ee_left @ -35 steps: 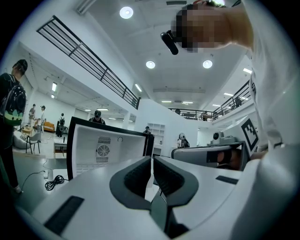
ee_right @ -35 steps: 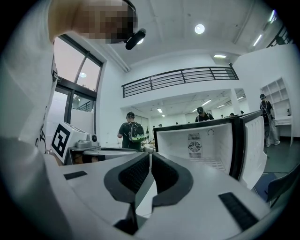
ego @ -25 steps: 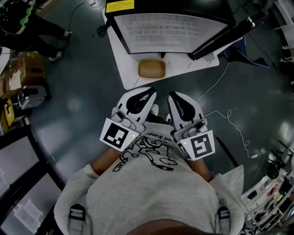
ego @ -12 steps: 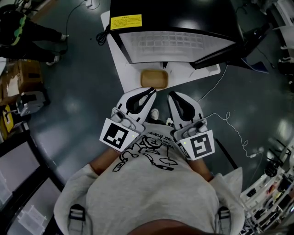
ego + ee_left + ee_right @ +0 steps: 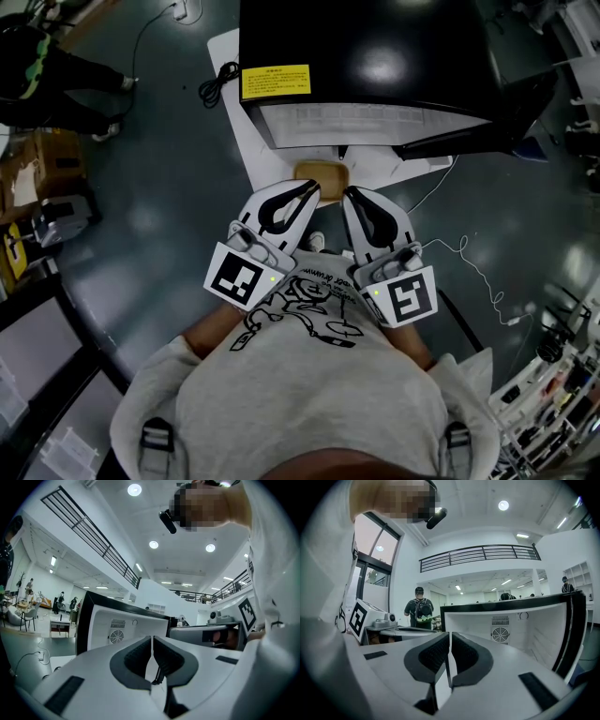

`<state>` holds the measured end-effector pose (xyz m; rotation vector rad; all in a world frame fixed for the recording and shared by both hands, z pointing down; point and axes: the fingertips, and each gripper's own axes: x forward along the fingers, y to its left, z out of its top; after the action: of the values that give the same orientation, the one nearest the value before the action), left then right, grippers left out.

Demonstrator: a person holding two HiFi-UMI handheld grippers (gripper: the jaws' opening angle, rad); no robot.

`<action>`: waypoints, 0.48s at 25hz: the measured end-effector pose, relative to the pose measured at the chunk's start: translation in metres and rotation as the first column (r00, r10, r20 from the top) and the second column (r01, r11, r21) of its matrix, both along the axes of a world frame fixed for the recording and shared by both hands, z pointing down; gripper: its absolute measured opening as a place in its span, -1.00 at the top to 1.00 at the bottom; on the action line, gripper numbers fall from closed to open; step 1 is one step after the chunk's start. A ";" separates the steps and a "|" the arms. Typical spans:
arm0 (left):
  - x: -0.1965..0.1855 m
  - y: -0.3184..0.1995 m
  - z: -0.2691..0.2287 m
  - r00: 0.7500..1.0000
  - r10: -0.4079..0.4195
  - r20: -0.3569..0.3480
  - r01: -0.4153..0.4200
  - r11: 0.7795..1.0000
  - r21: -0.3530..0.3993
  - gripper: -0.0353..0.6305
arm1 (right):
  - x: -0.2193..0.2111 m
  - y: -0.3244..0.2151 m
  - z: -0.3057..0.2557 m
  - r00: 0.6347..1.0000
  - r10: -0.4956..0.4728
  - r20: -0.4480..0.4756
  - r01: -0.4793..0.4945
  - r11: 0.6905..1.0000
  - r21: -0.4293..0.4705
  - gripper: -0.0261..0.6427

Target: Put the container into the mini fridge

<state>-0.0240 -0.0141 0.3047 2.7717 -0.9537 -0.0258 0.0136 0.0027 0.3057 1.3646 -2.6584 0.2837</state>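
The mini fridge [image 5: 375, 47] is a black box with a yellow label, and its white inside [image 5: 375, 122] faces me with the door [image 5: 478, 131] swung out to the right. A tan container [image 5: 322, 171] lies on a white sheet [image 5: 262, 159] on the floor in front of it, partly hidden behind the gripper tips. My left gripper [image 5: 312, 190] and right gripper [image 5: 349, 194] are side by side at my chest, both shut and empty. The left gripper view shows the shut left gripper [image 5: 152, 639] facing the fridge's inside [image 5: 122, 630]. The right gripper [image 5: 450, 634] likewise faces the fridge [image 5: 511, 625].
A white cable [image 5: 469, 262] trails over the dark floor at right, and a black cable [image 5: 217, 80] lies left of the fridge. A cardboard box [image 5: 52, 150] and a person [image 5: 47, 75] are at the far left. Another person with a backpack [image 5: 418, 606] stands in the background.
The fridge and the container have slid down the head view toward me; the container now sits just beyond the gripper tips. Both grippers kept their place at my chest and stayed shut.
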 end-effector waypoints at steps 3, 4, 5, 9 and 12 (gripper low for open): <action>-0.005 -0.009 0.000 1.000 0.003 -0.003 -0.003 1.000 0.002 0.81 | -0.006 -0.010 -0.001 1.000 -0.001 -0.004 0.001 1.000 0.002 0.81; -0.006 -0.012 0.000 1.000 0.003 -0.004 -0.003 1.000 0.001 0.81 | -0.007 -0.012 -0.001 1.000 -0.001 -0.007 0.001 1.000 0.002 0.81; -0.007 -0.015 0.000 1.000 0.004 -0.005 -0.004 1.000 0.001 0.81 | -0.009 -0.015 -0.001 1.000 -0.001 -0.009 0.001 1.000 0.003 0.81; -0.012 -0.023 0.000 1.000 0.004 -0.011 -0.004 1.000 0.003 0.81 | -0.013 -0.024 -0.002 1.000 0.000 -0.013 0.000 1.000 0.006 0.81; -0.015 -0.027 -0.001 1.000 0.002 -0.013 -0.002 1.000 0.002 0.81 | -0.016 -0.028 -0.003 1.000 -0.001 -0.012 0.001 1.000 0.013 0.81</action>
<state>-0.0388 -0.0413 0.3039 2.7709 -0.9488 -0.0446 -0.0024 -0.0253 0.3029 1.3648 -2.6552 0.2578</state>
